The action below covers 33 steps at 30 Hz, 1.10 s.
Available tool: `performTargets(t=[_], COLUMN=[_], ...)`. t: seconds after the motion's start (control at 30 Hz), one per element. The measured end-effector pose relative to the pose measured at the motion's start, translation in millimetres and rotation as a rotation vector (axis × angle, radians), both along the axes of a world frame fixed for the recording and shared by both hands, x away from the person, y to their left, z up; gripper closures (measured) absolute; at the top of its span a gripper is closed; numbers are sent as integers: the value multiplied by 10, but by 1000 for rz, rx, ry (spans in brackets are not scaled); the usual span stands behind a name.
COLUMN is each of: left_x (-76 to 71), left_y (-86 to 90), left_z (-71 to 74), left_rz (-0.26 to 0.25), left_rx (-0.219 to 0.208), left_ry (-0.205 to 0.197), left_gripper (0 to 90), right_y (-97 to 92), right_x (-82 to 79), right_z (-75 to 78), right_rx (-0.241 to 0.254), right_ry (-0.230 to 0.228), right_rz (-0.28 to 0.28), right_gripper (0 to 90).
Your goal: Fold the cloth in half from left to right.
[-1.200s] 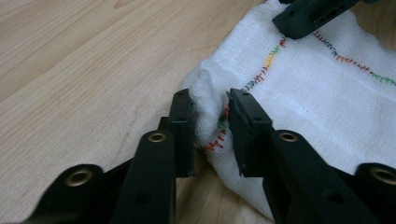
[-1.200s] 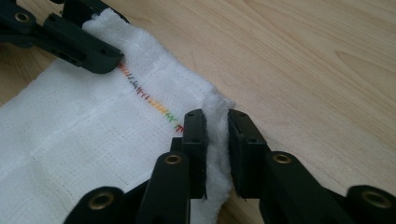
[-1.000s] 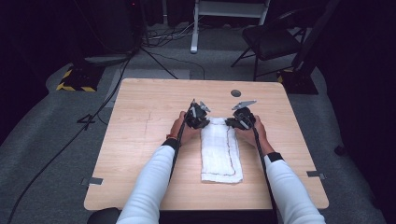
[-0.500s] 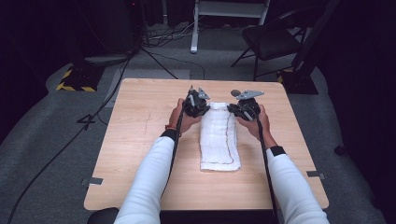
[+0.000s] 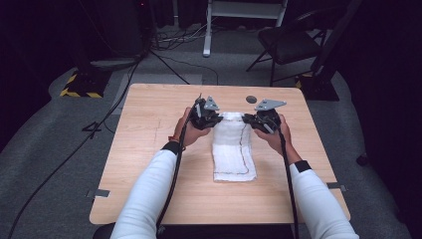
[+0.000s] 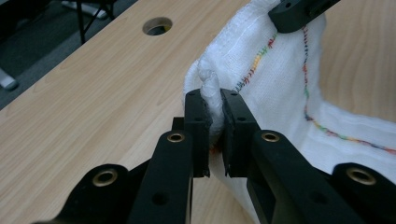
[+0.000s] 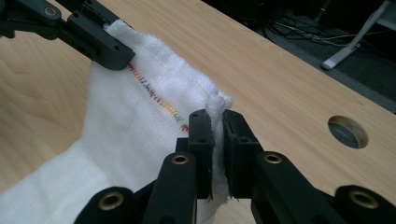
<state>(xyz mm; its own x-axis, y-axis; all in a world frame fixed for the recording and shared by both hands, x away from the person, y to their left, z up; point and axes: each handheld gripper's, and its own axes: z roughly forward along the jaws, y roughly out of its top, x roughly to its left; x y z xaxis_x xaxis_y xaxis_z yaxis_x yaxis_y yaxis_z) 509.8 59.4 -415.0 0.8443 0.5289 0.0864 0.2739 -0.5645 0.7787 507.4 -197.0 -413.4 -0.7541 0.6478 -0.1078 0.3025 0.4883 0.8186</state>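
A white cloth (image 5: 233, 149) with rainbow stitching lies lengthwise on the wooden table (image 5: 149, 129), its far end lifted off the top. My left gripper (image 5: 215, 118) is shut on the cloth's far left corner; in the left gripper view the cloth (image 6: 280, 79) is pinched between the pads of my left gripper (image 6: 213, 100). My right gripper (image 5: 248, 119) is shut on the far right corner; in the right gripper view a bunched edge of the cloth (image 7: 140, 121) sticks up between the jaws of my right gripper (image 7: 215, 116). The near end of the cloth rests on the table.
A round hole (image 5: 251, 99) is cut in the tabletop just beyond the grippers. Behind the table stand a dark chair (image 5: 291, 45) and a white stand (image 5: 209, 30), with cables on the grey floor.
Both grippers have risen and moved a little away from the person, lifting the cloth's far end. The cloth's near end has been drawn along the table with them.
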Motion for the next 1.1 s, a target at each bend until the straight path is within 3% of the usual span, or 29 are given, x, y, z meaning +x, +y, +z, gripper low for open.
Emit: performTargets(t=[0.43, 0.63, 0.97, 1.1], left_x=[-478, -641, -879, -976], left_y=[50, 51, 3, -30], left_z=[-51, -135, -281, -344], left_rz=[-148, -186, -236, -262], left_rx=[-6, -7, 28, 46], left_ry=[-4, 15, 42, 53], left_gripper=[819, 814, 813, 813], right_y=[-168, -224, -277, -313], right_x=[-491, -644, -860, -964], right_z=[-43, -96, -214, -320], right_rx=[24, 42, 22, 2], right_ry=[21, 42, 77, 117], right_rz=[137, 170, 228, 257], right_gripper=[831, 830, 817, 815])
